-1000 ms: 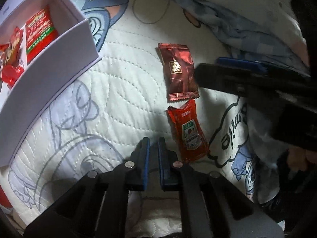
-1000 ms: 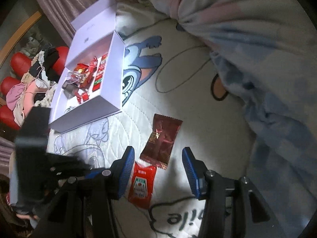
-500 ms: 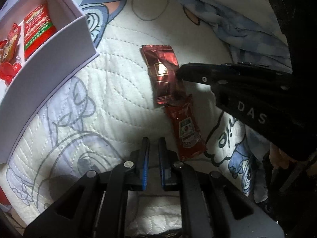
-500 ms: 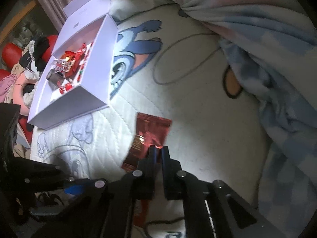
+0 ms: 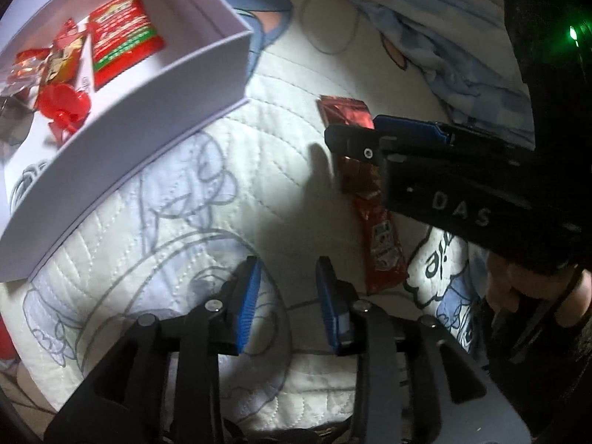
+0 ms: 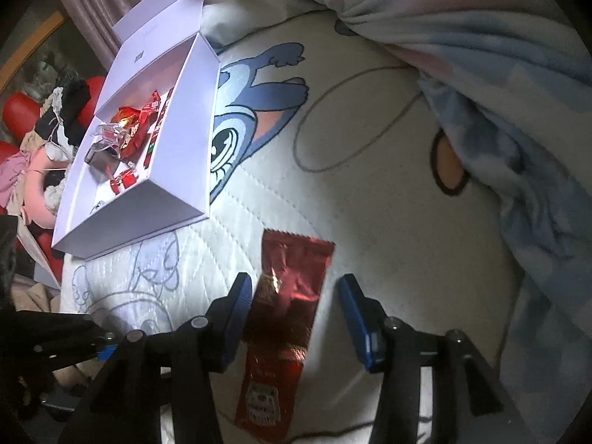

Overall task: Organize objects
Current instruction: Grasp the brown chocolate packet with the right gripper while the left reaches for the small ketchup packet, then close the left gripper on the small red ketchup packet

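Note:
A dark red foil packet [image 6: 296,273] lies flat on the quilted bed cover, with a red ketchup sachet [image 6: 259,396] just below it. My right gripper [image 6: 296,292] straddles the foil packet. Its jaws are opening and the pads stand clear of the packet's edges. In the left wrist view the right gripper [image 5: 355,133] reaches in from the right over the same packet [image 5: 344,111], and the sachet [image 5: 381,244] shows beneath it. My left gripper [image 5: 288,299] hovers over bare quilt to the sachet's left, jaws opening, nothing between them.
An open white box [image 5: 166,103] at the upper left holds a red-green packet [image 5: 122,37], candy wrappers and a red plastic piece [image 5: 63,107]. A blue-pink blanket [image 6: 518,74] is bunched along the right. Clothes [image 6: 44,137] pile up beyond the bed's left edge.
The left jaws were shut and now stand apart. The right jaws were open, closed half a second ago, and are open again, lower and astride the dark red packet.

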`<state>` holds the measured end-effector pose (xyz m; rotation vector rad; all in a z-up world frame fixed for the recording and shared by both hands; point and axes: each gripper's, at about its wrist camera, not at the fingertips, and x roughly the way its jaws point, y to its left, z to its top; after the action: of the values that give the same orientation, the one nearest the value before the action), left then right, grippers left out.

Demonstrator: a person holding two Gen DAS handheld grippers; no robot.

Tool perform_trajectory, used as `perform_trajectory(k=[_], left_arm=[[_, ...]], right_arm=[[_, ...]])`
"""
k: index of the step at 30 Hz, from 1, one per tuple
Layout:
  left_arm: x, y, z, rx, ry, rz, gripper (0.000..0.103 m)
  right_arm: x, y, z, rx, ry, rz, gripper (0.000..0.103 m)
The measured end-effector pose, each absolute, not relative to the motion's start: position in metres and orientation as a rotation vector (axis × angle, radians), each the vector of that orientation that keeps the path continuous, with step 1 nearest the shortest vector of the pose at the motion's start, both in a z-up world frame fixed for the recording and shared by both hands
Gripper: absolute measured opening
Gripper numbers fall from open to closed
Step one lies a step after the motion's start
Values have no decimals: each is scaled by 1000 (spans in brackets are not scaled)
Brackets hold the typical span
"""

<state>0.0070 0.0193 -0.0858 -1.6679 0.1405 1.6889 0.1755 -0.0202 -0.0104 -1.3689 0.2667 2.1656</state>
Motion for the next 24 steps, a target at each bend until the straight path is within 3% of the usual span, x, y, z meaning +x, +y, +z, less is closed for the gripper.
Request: perform_trajectory(k=[1,4,12,15,17,21,24], left_arm=[[6,19,-85,-1670,133,1690,29],[6,20,-83,-1664,120,1689,29],[17,43,-67,-1582,122,1618,30],[29,58,-63,-1541,185,1583,41],[38,69,-63,-1522,241,1575,54],[52,90,-69,-1508,340,1559,55],[60,100,-72,-1484,403,1570,64]], right_arm=[[174,-20,-12,-1380,252,2153,33],[175,-18,-8,-1381,260,2145,28],[217,-17,17,-1328,291,2121,27],[234,-18,27,-1290,306,2109,27],[245,-20,34,-1284,295,2097,27],[257,-26,39,-1285,282,2085,27],[264,-30,38,-1290,269,2065,27]])
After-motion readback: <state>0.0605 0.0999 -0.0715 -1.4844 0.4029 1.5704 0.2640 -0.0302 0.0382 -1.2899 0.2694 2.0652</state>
